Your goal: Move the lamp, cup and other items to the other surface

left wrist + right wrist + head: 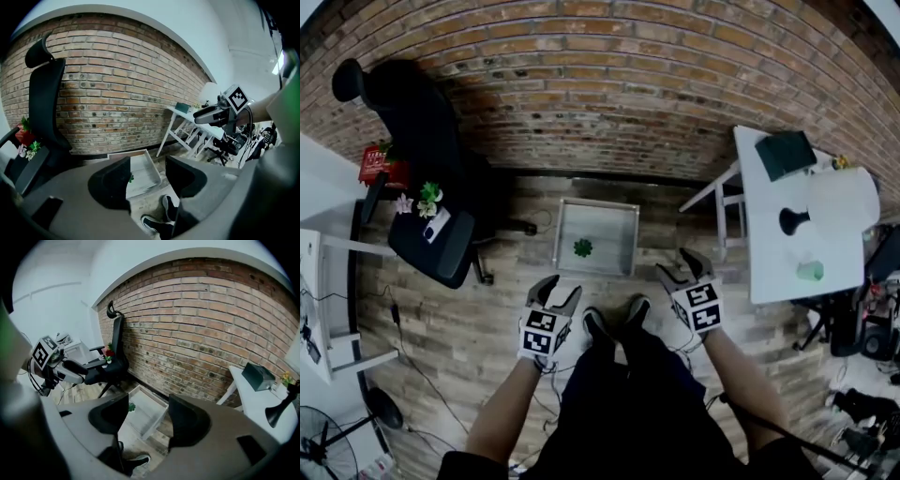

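The lamp, with a white shade (844, 197) on a black base (794, 221), stands on the white table (769, 234) at the right. Beside it are a green cup (810, 271) and a dark green box (786, 153). A shallow grey tray (623, 217) lies on the floor ahead of me, holding a small green thing (582, 247). My left gripper (560, 291) and right gripper (678, 265) hang open over the floor near my shoes, nothing between their fingers. In the right gripper view the tray (154, 420) shows between the open jaws.
A black office chair (431, 187) stands at the left with a red thing (375, 164), small flowers (427, 199) and a flat white thing (438, 225) on it. A brick wall (600, 103) runs behind. Cables and a fan (323, 441) lie lower left.
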A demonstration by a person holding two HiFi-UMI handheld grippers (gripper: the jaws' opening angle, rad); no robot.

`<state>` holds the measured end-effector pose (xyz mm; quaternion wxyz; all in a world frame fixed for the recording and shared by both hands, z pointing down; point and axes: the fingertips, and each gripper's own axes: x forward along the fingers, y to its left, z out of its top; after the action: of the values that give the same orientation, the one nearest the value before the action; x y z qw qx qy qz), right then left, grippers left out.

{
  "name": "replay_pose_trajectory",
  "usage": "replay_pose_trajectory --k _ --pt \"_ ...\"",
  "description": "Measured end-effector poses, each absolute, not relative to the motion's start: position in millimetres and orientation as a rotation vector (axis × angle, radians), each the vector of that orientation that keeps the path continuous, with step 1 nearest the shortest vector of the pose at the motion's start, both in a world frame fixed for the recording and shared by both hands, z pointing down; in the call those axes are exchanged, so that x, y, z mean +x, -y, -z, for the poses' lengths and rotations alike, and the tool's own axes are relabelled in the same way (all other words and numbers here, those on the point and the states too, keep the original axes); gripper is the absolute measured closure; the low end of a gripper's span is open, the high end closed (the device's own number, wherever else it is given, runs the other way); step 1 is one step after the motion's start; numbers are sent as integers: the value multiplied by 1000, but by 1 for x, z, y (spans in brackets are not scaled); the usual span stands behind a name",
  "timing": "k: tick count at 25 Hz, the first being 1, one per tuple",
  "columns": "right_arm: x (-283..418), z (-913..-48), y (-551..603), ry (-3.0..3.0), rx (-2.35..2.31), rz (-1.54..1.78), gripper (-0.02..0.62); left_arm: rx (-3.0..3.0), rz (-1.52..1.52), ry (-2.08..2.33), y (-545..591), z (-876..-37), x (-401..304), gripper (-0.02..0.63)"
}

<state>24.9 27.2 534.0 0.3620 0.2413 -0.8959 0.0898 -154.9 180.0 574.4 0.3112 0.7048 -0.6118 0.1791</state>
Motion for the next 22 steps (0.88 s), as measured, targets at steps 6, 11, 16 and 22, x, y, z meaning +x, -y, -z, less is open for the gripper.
replay_pose_trajectory --k 6,11,16,22 --pt "-3 -592 -28 2297 465 -304 322 1787 -513 1623 -165 -597 -154 382" --pt "-37 -636 -20 2319 327 -336 327 1727 -605 1639 -151 -615 -159 382" --pt "-53 -681 -14 2297 200 -363 333 1678 -663 1622 -133 -652 -156 380" --pt "-63 -722 -5 2285 175 -395 340 1658 -685 1623 -107 -720 -163 374"
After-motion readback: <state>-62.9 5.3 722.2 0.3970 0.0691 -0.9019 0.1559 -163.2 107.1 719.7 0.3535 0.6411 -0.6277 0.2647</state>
